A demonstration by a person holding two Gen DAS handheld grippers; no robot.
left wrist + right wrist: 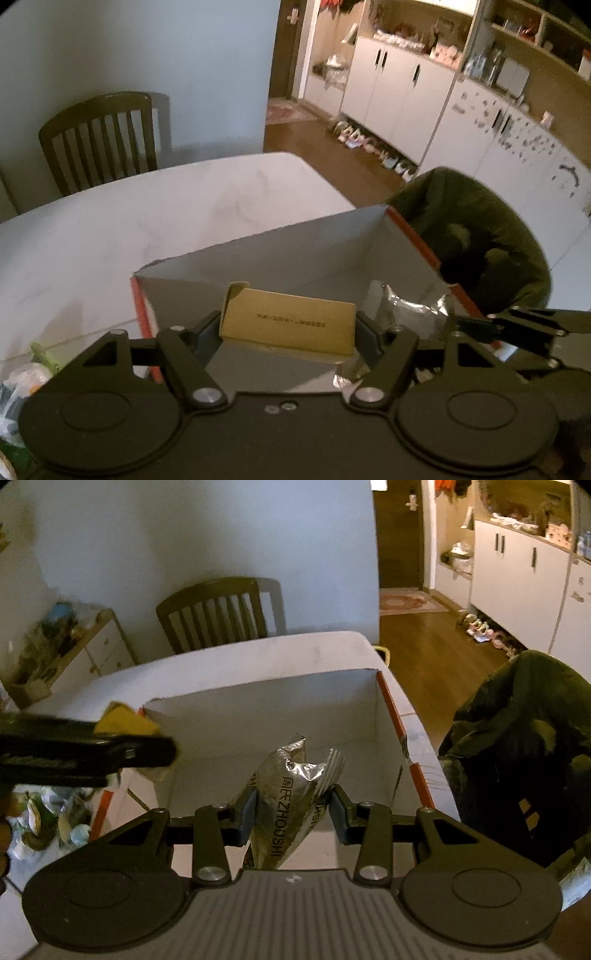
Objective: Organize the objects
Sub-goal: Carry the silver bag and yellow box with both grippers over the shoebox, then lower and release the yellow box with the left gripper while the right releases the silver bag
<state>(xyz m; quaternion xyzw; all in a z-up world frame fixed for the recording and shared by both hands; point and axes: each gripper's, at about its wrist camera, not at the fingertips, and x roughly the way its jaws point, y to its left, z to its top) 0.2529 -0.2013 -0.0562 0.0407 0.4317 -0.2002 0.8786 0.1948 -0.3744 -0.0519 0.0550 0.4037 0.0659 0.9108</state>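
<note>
My left gripper (288, 326) is shut on a small tan cardboard box (288, 321) and holds it over the near edge of an open white box with red sides (258, 254). My right gripper (293, 812) is shut on a crumpled silver foil packet (291, 794) and holds it above the same open box (258, 709). The foil packet also shows in the left wrist view (402, 306), to the right of the tan box. The left gripper and the tan box (125, 722) show at the left of the right wrist view.
The open box stands on a white table (147, 214). A bin lined with a dark bag (480, 236) stands right of the table. A wooden chair (99, 136) is at the far side. Loose clutter (48, 812) lies left of the box.
</note>
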